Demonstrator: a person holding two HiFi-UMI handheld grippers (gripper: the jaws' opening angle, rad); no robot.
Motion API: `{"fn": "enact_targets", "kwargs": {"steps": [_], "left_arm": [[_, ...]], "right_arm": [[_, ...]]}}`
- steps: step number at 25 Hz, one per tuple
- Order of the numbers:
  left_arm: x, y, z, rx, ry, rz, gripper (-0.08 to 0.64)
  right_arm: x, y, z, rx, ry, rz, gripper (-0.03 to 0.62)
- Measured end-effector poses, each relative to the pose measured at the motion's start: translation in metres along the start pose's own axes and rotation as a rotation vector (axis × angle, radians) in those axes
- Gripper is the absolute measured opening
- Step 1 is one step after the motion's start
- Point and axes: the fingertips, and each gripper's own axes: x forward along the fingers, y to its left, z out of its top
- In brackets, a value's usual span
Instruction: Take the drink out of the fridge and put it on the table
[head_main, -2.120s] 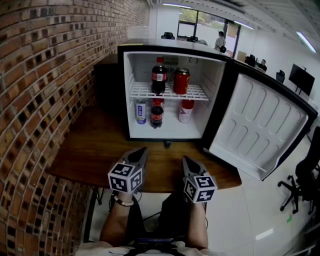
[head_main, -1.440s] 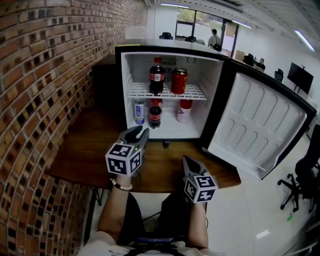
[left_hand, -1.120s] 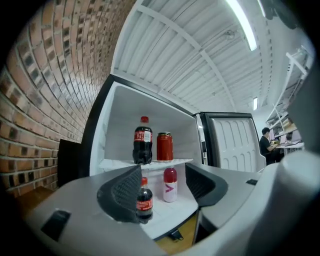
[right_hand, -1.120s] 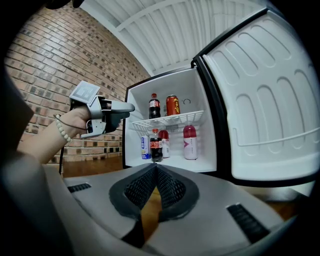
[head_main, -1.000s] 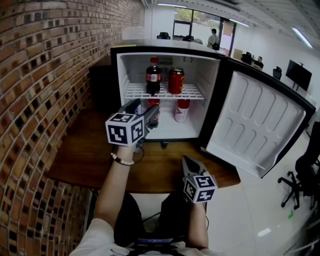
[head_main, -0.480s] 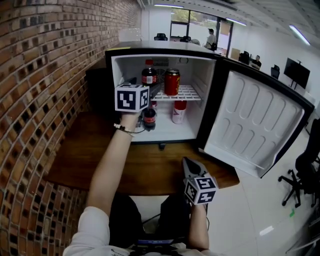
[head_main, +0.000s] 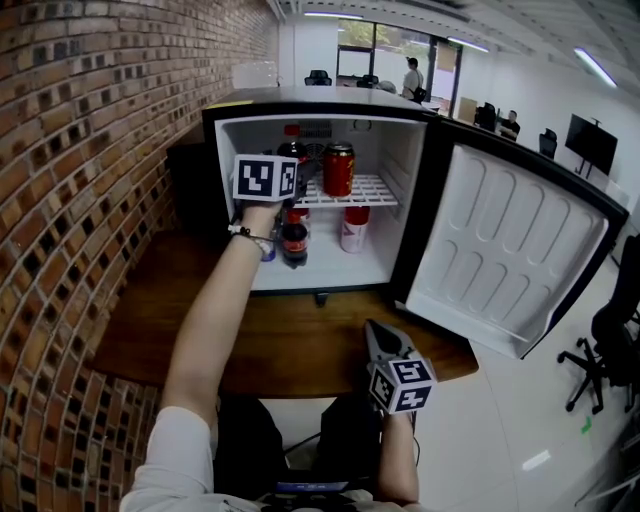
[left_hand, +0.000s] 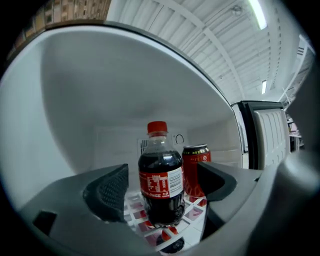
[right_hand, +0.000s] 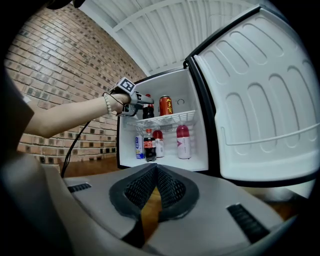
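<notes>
**Status: early stage, approach complete, no grasp made.**

1. Fridge (head_main: 408, 200): the door (head_main: 510, 250) stands fully open to the right. Access to the interior is clear.
2. Target drink: the cola bottle (left_hand: 160, 170) with the red cap stands upright on the upper wire shelf (head_main: 372, 190), at the left, just beside a red can (head_main: 338, 168). It has not left the fridge.
3. Left gripper (left_hand: 161, 192): reached inside the upper compartment at shelf height. Its jaws are spread wide, one on each side of the bottle's body. A gap shows between each pad and the bottle, so nothing is clamped.
4. Right gripper (right_hand: 155, 175): held low near the front edge of the wooden table (head_main: 300, 340), jaws pressed together, empty and taking no part.
5. Lower compartment: a second cola bottle (head_main: 293, 240) and a red-topped bottle (head_main: 352, 228) stand untouched.

**Remaining, by judgement:** close the left jaws on the bottle, lift it off the shelf, withdraw it past the door frame, and set it upright on the table. The tabletop before the fridge looks bare enough to receive it.
</notes>
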Motion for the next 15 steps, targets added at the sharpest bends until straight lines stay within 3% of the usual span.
{"fn": "enact_targets", "kwargs": {"steps": [5,7,15], "left_arm": [[0.0102,0.0031,0.0016,0.005,0.015,-0.007,0.399],[0.0118,0.0026,0.0015,0.015,0.024,-0.012,0.320],[0.0122,0.0026,0.0031,0.017,0.027,-0.024,0.310]], "right_arm": [[-0.0001,-0.0032,-0.0018,0.003,0.003,-0.001,0.020],[-0.0009,-0.0055,-0.0028,0.005,0.004,-0.005,0.020],[-0.0028,-0.0059,-0.0015,0.006,-0.002,-0.010,0.020]]}}
